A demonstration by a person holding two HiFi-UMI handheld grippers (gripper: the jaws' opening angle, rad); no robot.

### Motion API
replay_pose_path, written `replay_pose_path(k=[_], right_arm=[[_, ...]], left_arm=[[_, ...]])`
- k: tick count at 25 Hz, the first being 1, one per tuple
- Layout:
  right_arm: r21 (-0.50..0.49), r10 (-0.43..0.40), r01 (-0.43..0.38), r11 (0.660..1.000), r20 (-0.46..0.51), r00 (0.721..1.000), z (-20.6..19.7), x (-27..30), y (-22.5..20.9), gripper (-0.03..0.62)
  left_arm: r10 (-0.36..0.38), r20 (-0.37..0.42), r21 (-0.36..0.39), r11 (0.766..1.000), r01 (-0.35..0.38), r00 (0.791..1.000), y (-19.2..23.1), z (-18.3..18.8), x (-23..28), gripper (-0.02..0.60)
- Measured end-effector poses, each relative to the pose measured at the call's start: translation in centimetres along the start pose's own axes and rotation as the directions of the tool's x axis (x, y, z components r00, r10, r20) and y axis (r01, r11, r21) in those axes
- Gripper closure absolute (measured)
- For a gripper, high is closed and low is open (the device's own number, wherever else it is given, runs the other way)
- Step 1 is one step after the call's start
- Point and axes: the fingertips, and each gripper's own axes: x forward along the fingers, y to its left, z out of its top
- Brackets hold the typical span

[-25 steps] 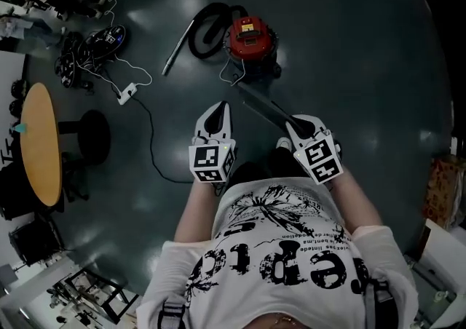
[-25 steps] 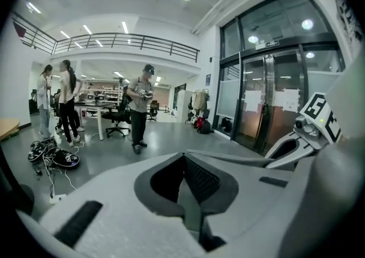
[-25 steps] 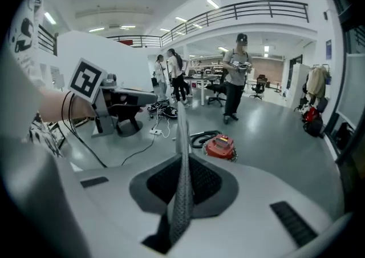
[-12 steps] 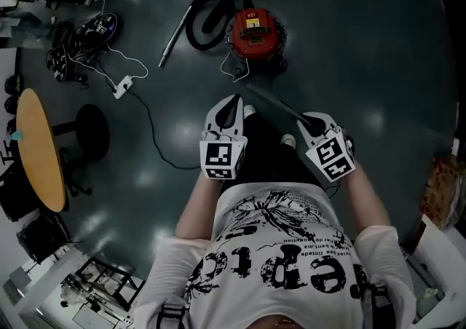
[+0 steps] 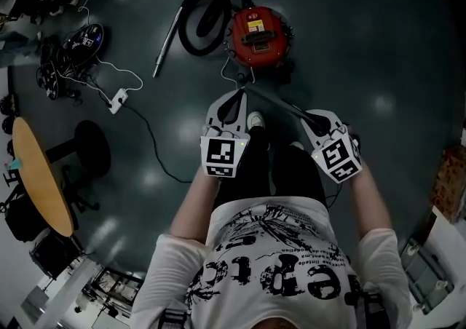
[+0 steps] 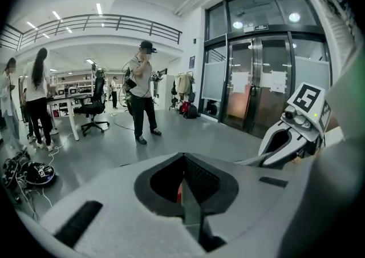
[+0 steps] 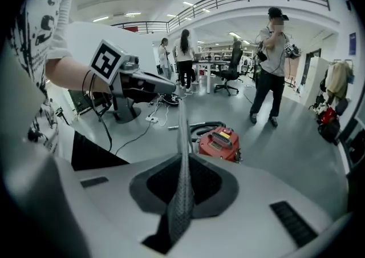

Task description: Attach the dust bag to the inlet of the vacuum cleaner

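The red vacuum cleaner (image 5: 256, 28) stands on the dark floor ahead of me, its black hose (image 5: 200, 18) coiled at its left; the right gripper view also shows the vacuum cleaner (image 7: 221, 142). The dust bag (image 5: 277, 104) is a thin flat dark sheet, seen edge-on and stretched between both grippers just short of the vacuum. My left gripper (image 5: 237, 94) is shut on one end of it, and the left gripper (image 6: 183, 185) pinches a thin grey edge. My right gripper (image 5: 312, 118) is shut on the other end, where the right gripper (image 7: 182, 160) holds the mesh-like bag (image 7: 181, 188) upright between the jaws.
A white power strip (image 5: 116, 98) with trailing cables lies left of me. A round wooden table (image 5: 40, 175) and a black pedestal base (image 5: 91, 149) stand further left. A metal wand (image 5: 166, 42) rests by the hose. A person (image 7: 271, 63) stands beyond the vacuum, others (image 6: 142, 91) further off.
Both grippers have gone forward and down with the bag still stretched between them, and its far end now lies close to the vacuum. Both jaws stay closed.
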Motion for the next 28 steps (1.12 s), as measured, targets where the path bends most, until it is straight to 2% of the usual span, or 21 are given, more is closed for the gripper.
replay_pose_path(k=[4,10,16,20,21,24,26,28], right_arm=[[-0.061,0.014,-0.015,0.998,-0.005,1.0,-4.1,4.9,-0.6,0.568],[-0.089,0.028,-0.023,0.996,0.052,0.998,-11.4,12.3,-2.7,0.568],[-0.249,0.052,-0.029,0.968,0.086,0.995,-16.9,19.5,-4.1,0.568],[-0.332,0.04,-0.007,0.943,0.093,0.995,-19.1,22.3,-4.7,0.568],[-0.336,0.035,-0.001,0.942,0.096,0.995,-19.3,22.5,-4.9,0.568],[-0.318,0.037,0.0,0.948,0.11,0.993,-19.4,22.8,-5.2,0.568],[-0.309,0.059,-0.022,0.951,0.112,0.992,-19.3,22.7,-5.0,0.568],[-0.315,0.077,-0.038,0.948,0.112,0.991,-19.2,22.6,-4.9,0.568]], left_arm=[[0.006,0.054,0.003,1.0,-0.006,0.999,0.4,-4.2,4.1,0.578],[0.054,0.158,0.032,0.998,-0.06,0.986,1.7,-12.1,10.3,0.578],[0.065,0.224,0.14,0.985,-0.098,0.972,3.4,-18.3,15.4,0.578],[0.084,0.238,0.219,0.966,-0.138,0.968,4.5,-19.9,17.6,0.56],[0.09,0.237,0.235,0.961,-0.147,0.967,4.8,-19.9,18.2,0.537],[0.105,0.225,0.273,0.948,-0.166,0.969,5.9,-19.5,19.9,0.52],[0.095,0.201,0.309,0.938,-0.155,0.975,6.3,-19.2,21.3,0.499],[0.083,0.169,0.364,0.921,-0.14,0.982,6.6,-19.0,22.9,0.451]])
